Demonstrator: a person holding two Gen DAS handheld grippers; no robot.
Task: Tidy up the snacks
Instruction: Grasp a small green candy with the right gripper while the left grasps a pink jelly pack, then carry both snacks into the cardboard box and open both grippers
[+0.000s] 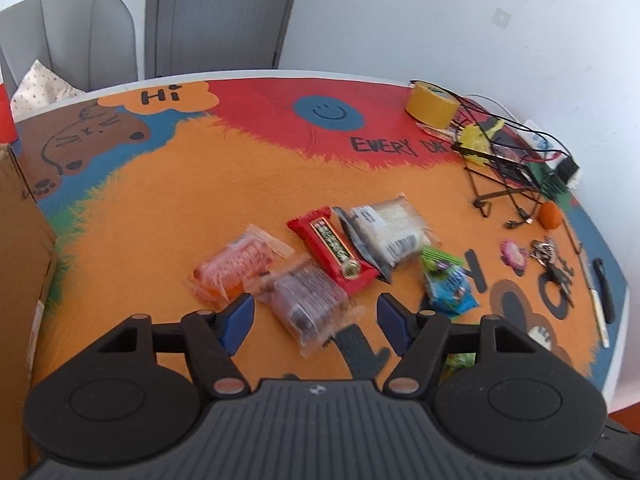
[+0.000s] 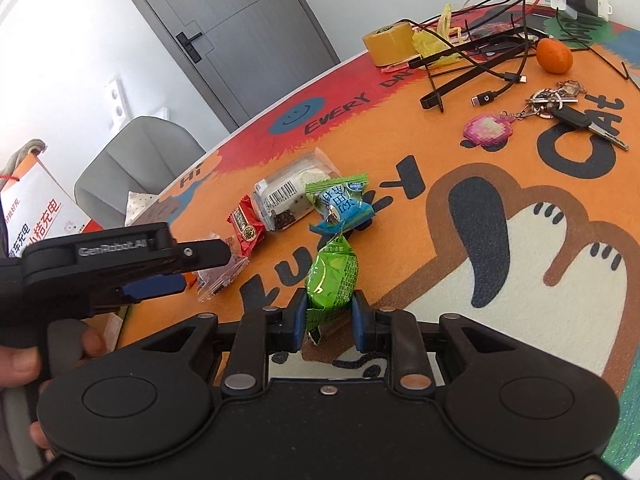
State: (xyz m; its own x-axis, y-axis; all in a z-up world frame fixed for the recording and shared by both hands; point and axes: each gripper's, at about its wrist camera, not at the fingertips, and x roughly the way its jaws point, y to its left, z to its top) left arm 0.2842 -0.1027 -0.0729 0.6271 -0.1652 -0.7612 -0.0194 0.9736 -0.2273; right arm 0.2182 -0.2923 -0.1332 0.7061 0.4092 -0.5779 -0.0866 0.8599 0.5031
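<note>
Several snack packets lie on the colourful table mat (image 1: 168, 200). My left gripper (image 1: 316, 316) is open, its jaws either side of a clear packet with a dark snack (image 1: 308, 300). Beside it lie an orange-pink packet (image 1: 236, 268), a red packet (image 1: 332, 248), a white-and-black packet (image 1: 384, 228) and a blue-green packet (image 1: 448, 280). My right gripper (image 2: 326, 320) is shut on a green candy packet (image 2: 332, 276), held just above the mat. The blue-green packet (image 2: 340, 204), white packet (image 2: 292, 192) and red packet (image 2: 246, 228) lie beyond it. The left gripper (image 2: 160, 276) shows at the left.
A cardboard box (image 1: 20, 264) stands at the left. At the far right are a yellow tape roll (image 1: 430, 106), a black wire stand with cables (image 1: 504, 168), an orange (image 1: 550, 216), a pink keychain (image 1: 514, 254) with keys (image 2: 568, 108), and a pen (image 1: 598, 312). A grey chair (image 1: 72, 36) stands behind.
</note>
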